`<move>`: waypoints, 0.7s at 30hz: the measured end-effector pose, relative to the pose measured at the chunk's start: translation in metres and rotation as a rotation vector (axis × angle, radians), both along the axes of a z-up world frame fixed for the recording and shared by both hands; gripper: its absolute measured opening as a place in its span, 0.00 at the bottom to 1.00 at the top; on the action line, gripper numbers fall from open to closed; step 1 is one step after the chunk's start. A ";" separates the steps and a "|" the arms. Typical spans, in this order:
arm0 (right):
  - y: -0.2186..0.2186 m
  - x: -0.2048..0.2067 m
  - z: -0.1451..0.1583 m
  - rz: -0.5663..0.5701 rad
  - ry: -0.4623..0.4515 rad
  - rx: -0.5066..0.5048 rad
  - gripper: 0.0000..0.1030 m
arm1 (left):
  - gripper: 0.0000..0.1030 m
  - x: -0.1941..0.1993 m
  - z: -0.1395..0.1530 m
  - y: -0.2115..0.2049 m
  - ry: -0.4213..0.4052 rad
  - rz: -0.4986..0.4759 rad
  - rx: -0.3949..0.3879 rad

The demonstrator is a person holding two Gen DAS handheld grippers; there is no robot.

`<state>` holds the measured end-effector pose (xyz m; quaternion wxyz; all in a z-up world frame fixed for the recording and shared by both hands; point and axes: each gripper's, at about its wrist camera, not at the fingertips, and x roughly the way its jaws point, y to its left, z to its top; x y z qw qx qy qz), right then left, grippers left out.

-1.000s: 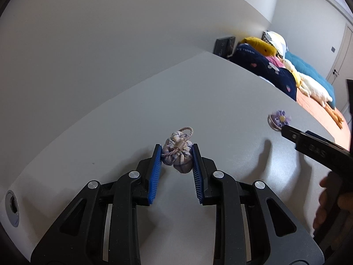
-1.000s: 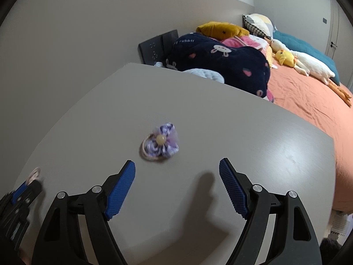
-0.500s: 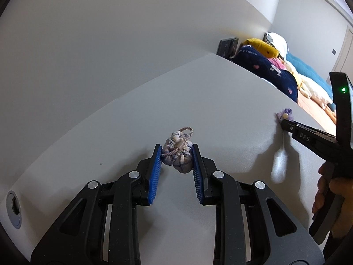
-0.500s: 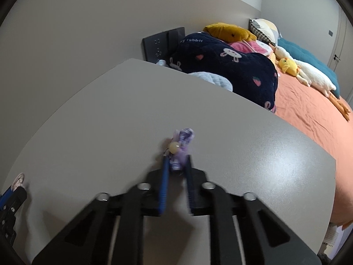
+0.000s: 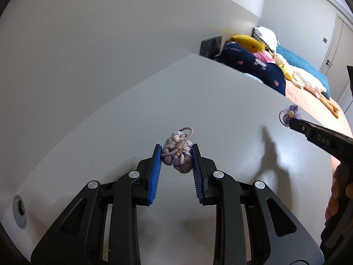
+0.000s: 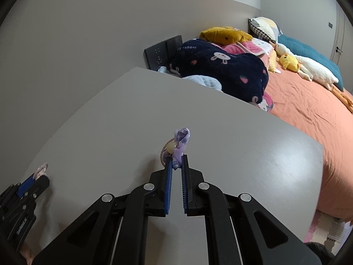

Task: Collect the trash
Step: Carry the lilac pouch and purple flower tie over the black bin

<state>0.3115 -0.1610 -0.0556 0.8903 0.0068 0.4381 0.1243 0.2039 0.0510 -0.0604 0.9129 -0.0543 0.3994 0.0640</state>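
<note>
My left gripper (image 5: 176, 154) is shut on a small lilac checked cloth pouch (image 5: 177, 158) with a cord loop, held just above the grey table (image 5: 220, 101). My right gripper (image 6: 176, 161) is shut on a purple flower hair tie (image 6: 179, 143) with a pale bead, lifted off the table (image 6: 242, 137). In the left wrist view the right gripper (image 5: 292, 121) enters from the right with the flower hair tie (image 5: 290, 113) at its tips. In the right wrist view the left gripper (image 6: 38, 175) shows at the lower left with the pouch (image 6: 42, 169) peeking out.
The table stands against a white wall (image 5: 88, 44). A cable grommet (image 5: 19, 209) sits in its near left corner. Beyond its far edge lies a bed (image 6: 308, 110) with a navy blanket (image 6: 220, 66), pillows and plush toys. A black socket panel (image 6: 163, 50) is on the wall.
My right gripper closed on the flower hair tie and lifted it off the table. My left gripper kept hold of the pouch and barely moved.
</note>
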 end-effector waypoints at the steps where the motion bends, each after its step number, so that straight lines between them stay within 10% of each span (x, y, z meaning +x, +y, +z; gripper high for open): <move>1: -0.003 -0.004 0.002 0.002 -0.002 0.003 0.09 | 0.26 -0.003 0.005 -0.003 -0.008 -0.005 -0.004; 21: -0.072 -0.126 0.050 -0.009 -0.055 0.088 0.09 | 0.26 -0.084 0.051 -0.057 -0.052 -0.064 0.017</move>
